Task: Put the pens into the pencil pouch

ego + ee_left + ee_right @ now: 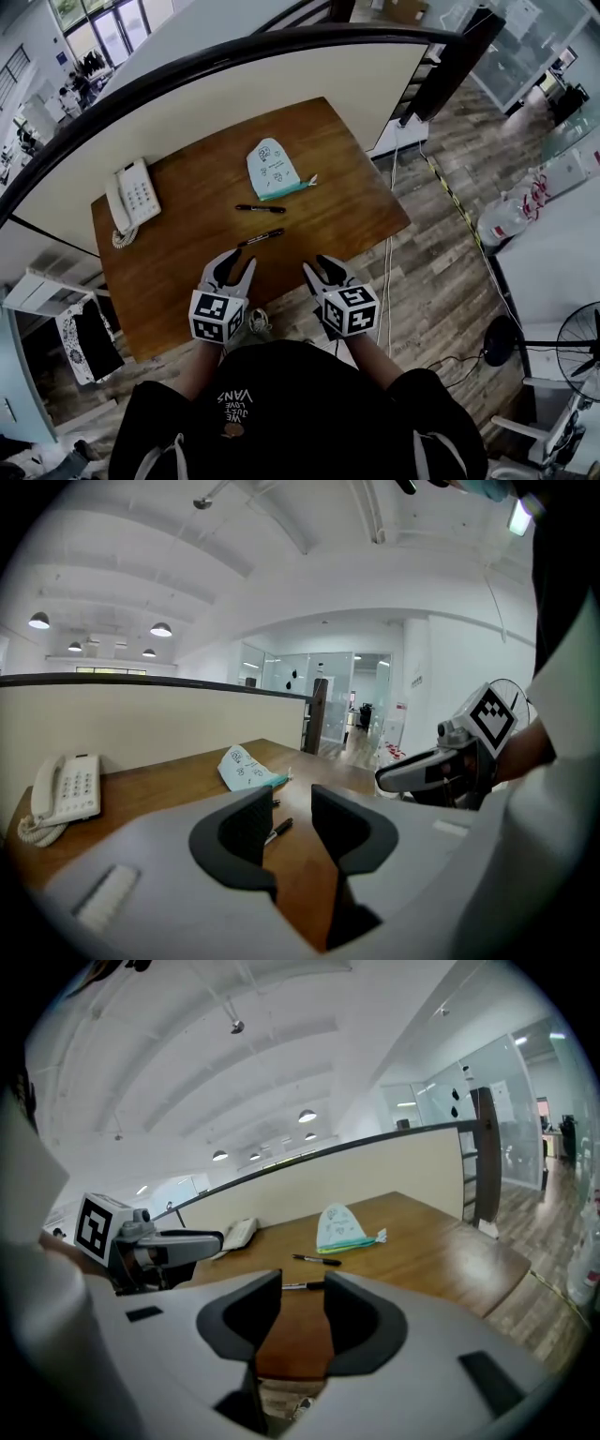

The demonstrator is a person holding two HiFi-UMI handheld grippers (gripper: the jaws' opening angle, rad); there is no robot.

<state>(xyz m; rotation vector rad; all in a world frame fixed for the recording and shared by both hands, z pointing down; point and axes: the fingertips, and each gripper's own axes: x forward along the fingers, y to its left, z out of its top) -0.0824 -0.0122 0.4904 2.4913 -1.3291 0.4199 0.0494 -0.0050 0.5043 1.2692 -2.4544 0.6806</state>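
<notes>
A light blue pencil pouch [272,169] lies at the back middle of the wooden table [347,178]. Two black pens lie in front of it, one just below the pouch [260,208] and one nearer me [262,238]. My left gripper [234,265] hovers over the table's front edge, open and empty, with the nearer pen [278,831] a little beyond its jaws. My right gripper [322,270] is beside it to the right, also open and empty. In the right gripper view the pouch [342,1227] and both pens [317,1260] [302,1285] lie ahead of the jaws.
A white desk phone [131,197] sits at the table's back left corner. A cream partition with a dark rail [281,66] runs behind the table. To the right are wood floor, a cable [389,253] and a fan [577,352].
</notes>
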